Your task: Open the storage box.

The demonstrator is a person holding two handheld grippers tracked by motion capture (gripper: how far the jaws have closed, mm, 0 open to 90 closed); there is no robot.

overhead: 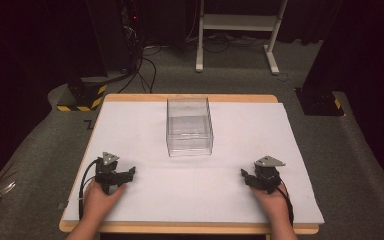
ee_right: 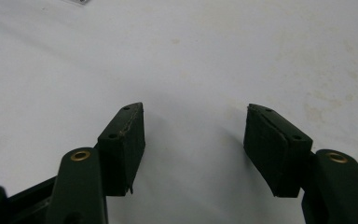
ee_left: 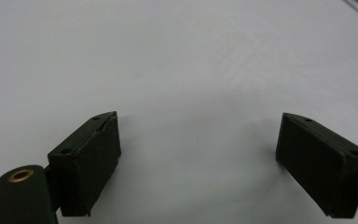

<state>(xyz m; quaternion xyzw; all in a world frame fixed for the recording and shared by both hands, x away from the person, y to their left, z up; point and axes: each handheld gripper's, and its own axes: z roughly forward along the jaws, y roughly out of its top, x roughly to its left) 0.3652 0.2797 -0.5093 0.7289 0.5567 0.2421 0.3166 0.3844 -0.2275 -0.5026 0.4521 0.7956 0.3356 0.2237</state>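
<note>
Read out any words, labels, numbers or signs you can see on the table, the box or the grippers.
No readable text anywhere.
Clear plastic box: no label.
White table sheet: blank.
Left black two-jaw gripper and right black two-jaw gripper: no markings.
Dark mark on the grey carpet by the table's far left corner: too blurred to read.

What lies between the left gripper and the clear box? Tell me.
Nothing: in the high view, only bare white table cover separates the left gripper from the clear box.
</note>
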